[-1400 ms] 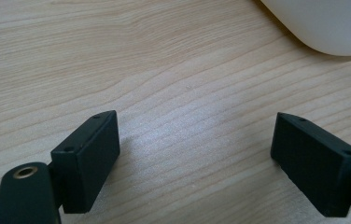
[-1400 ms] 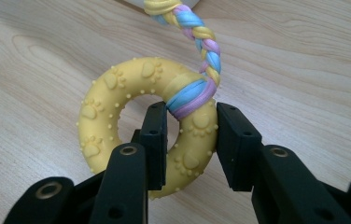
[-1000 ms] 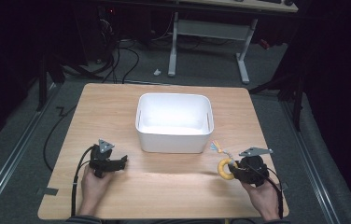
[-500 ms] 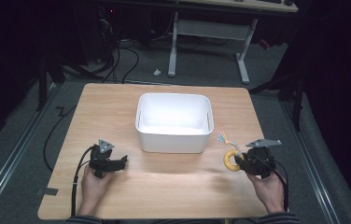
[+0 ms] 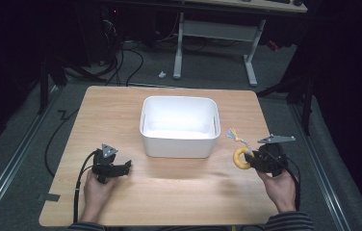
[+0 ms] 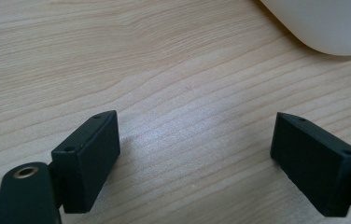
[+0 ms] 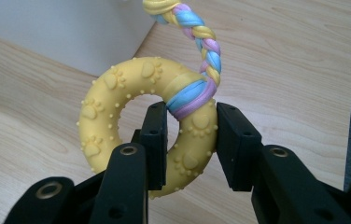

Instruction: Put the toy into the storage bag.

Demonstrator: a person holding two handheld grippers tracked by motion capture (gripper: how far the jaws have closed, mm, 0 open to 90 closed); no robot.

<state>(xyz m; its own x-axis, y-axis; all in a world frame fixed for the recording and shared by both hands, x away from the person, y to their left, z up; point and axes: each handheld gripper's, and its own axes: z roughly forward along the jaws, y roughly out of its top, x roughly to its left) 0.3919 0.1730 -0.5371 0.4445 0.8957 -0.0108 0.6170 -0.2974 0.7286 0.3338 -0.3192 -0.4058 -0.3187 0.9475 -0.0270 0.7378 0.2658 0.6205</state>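
The right claw (image 7: 190,140) pinches the yellow ring toy (image 7: 117,121) by one side (thin hold); its rope tail (image 7: 197,35) may snag the white bin (image 5: 179,126) rim near the worktop's (image 5: 121,106) middle.

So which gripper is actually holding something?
The right gripper: it is shut on the yellow ring toy. The left gripper is open over bare table.
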